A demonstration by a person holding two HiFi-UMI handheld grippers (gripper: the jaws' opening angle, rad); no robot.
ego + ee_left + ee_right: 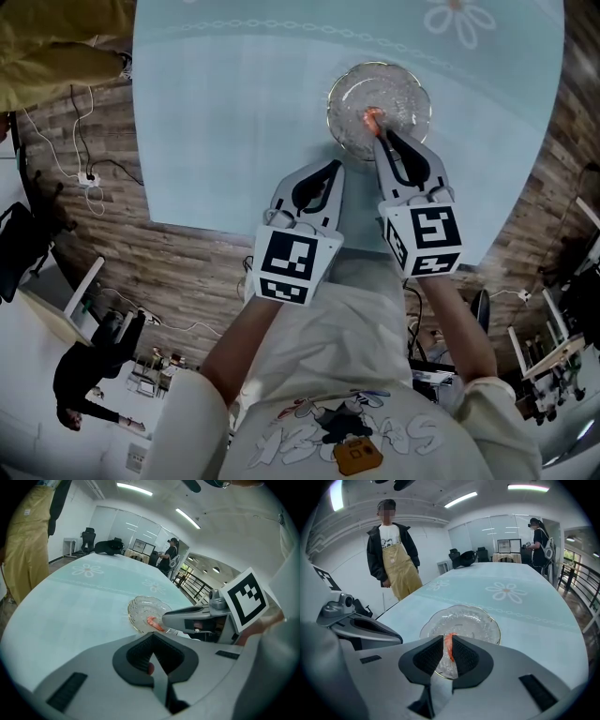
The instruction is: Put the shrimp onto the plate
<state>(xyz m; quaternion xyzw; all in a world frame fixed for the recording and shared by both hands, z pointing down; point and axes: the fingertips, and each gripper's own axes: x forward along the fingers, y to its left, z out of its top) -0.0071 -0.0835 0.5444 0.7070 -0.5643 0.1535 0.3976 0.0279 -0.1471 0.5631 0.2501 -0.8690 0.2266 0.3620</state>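
Note:
A clear glass plate (405, 94) sits on the light blue table (225, 122) near its front edge. My right gripper (377, 133) reaches over the plate's near rim and is shut on a small orange shrimp (372, 118). In the right gripper view the shrimp (449, 641) stands pinched between the dark pads, just above the plate (473, 620). My left gripper (333, 171) hovers left of the plate, shut with nothing in it. The left gripper view shows its closed jaws (152, 644), the plate (143, 607), the shrimp (154, 623) and the right gripper (187, 617) beyond.
The tablecloth has a white flower print (459, 19). A person in a yellow apron (393, 550) stands at the table's far left edge. Another person (541, 536) stands far back by desks and chairs. Cables (89, 173) lie on the wood-look floor.

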